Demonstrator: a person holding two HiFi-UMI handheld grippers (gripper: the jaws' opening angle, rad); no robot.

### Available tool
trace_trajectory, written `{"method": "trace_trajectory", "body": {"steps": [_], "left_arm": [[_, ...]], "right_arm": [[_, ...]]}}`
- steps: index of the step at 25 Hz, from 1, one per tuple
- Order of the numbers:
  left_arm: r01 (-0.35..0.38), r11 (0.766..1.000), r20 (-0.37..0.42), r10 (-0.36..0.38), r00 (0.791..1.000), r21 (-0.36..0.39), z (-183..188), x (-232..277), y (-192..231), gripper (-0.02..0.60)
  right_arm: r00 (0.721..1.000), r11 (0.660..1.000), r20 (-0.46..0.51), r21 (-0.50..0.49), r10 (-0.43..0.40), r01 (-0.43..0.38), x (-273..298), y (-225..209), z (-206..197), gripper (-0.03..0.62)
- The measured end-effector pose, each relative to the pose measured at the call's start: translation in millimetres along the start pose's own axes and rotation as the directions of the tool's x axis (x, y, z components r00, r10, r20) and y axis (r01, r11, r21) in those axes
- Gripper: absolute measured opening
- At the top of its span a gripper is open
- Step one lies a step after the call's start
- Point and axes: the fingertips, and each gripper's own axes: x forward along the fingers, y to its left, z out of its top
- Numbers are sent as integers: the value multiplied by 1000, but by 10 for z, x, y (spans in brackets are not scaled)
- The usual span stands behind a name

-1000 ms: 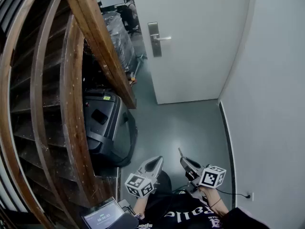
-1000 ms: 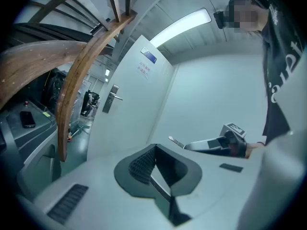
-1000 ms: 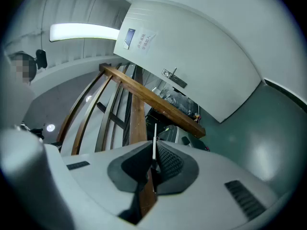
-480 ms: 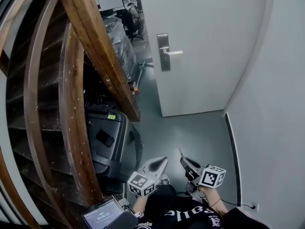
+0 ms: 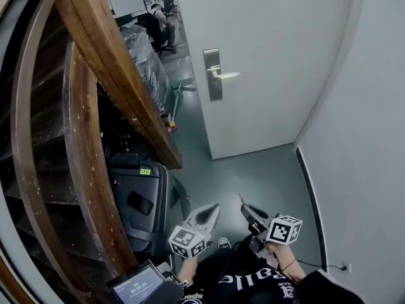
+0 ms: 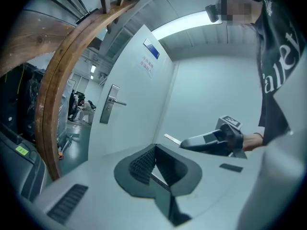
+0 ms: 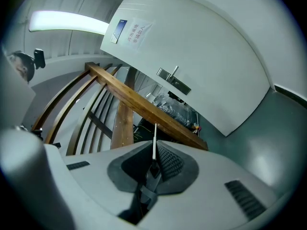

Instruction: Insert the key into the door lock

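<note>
I am pinching the key (image 7: 154, 140) in my right gripper (image 5: 247, 209), well short of the door (image 5: 278, 56). Only the head view is showing its lock plate (image 5: 213, 75) plainly. My left gripper (image 5: 207, 213) is pressing empty jaws together.

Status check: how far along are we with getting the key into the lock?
Done: the key is gripped in the right gripper, blade poking out past its shut jaws. In hand: only carrying it; the left gripper is shut and empty. Left: the lock plate on the door, by the handle, lies well ahead across the floor, so approach, lining up and insertion are not yet done.
</note>
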Motion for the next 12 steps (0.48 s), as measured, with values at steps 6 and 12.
{"method": "trace_trajectory", "body": {"steps": [6, 12], "left_arm": [[-32, 999, 7, 32, 999, -6, 130, 125, 366, 5], [-128, 991, 25, 129, 991, -31, 234, 299, 870, 5]], "right_arm": [[1000, 1000, 25, -2, 7, -7, 349, -121, 383, 37], [999, 999, 2, 1, 34, -34, 843, -405, 834, 37]]}}
